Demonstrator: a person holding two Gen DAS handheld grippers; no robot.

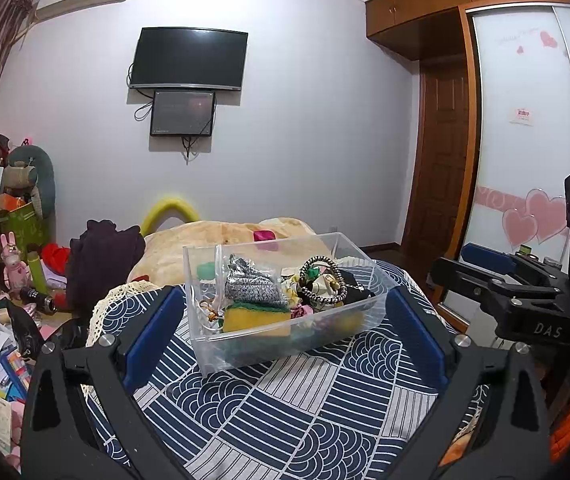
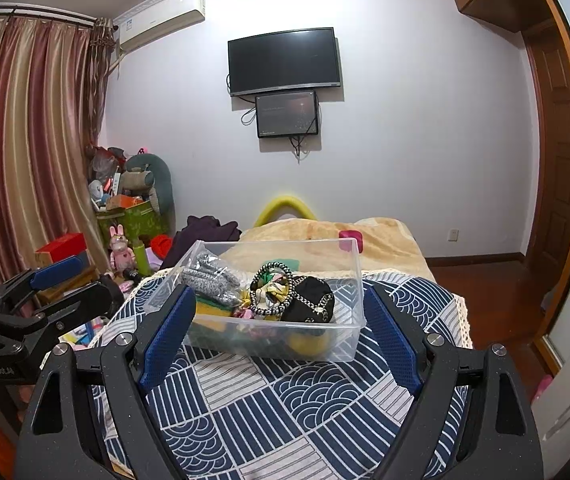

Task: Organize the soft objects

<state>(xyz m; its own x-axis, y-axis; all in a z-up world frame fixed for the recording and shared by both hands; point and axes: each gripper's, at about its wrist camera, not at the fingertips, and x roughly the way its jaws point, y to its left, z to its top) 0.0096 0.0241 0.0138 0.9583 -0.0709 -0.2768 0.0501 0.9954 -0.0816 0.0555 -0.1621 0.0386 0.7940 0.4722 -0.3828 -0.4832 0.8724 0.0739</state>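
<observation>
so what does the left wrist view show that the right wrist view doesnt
Only the left wrist view shows the white sliding wardrobe door with pink hearts and the right hand-held gripper seen from the side.

Only the right wrist view shows the striped pink and gold curtains, a red box and the left hand-held gripper at its left edge.

Both show the clear plastic bin of soft items on the navy patterned cloth, with a yellow and green sponge and a grey knitted piece inside, plus the black wall-mounted television. Both grippers are open and empty.
</observation>
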